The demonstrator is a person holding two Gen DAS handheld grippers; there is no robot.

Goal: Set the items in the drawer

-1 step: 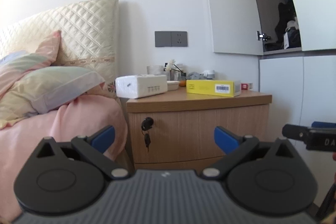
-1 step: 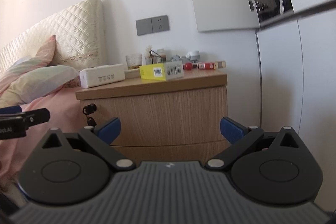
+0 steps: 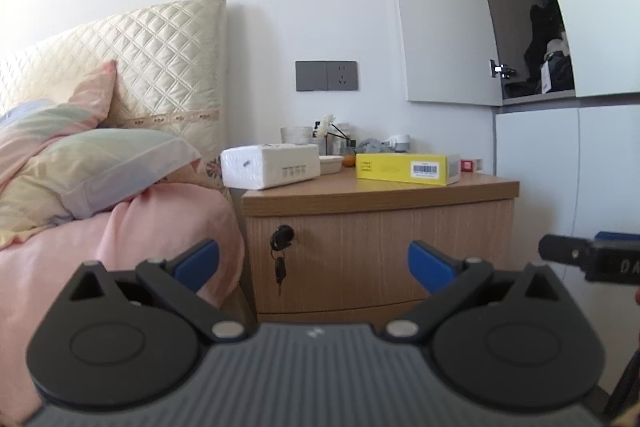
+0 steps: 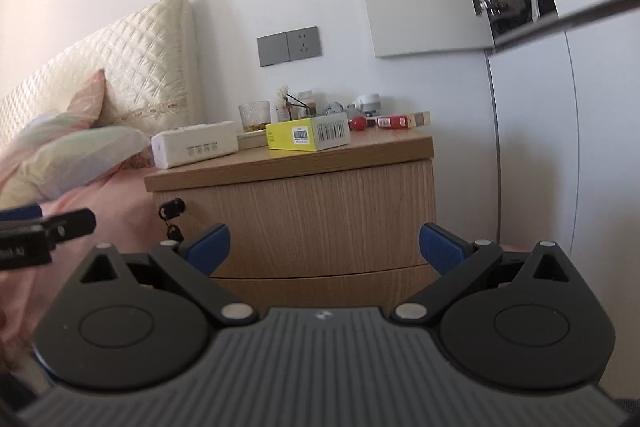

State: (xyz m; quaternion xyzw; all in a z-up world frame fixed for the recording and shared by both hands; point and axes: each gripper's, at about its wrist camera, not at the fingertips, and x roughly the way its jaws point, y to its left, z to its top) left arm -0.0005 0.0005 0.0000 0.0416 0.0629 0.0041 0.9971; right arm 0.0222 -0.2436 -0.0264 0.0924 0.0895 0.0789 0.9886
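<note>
Left wrist view: the left gripper [image 3: 313,263] hangs with its blue-tipped fingers spread wide, nothing between them, pointed straight at the wooden nightstand [image 3: 380,251]. The top drawer [image 3: 384,255] is closed, a key [image 3: 280,267] dangling from its lock at 9 o'clock on the front. On top, a white tissue pack [image 3: 270,165] sits at 10 o'clock, a yellow box [image 3: 406,169] at 2 o'clock, well apart. The bed [image 3: 100,227] with its pillow [image 3: 92,175] fills 9 o'clock. Right wrist view: the right gripper [image 4: 323,247] is also wide open and empty, facing the same drawer [image 4: 304,223]; the yellow box [image 4: 306,135] lies at 12 o'clock beside the tissue pack [image 4: 196,145], with small red items [image 4: 384,123] behind at 1 o'clock. The other tool's tip pokes in at 9 o'clock.
</note>
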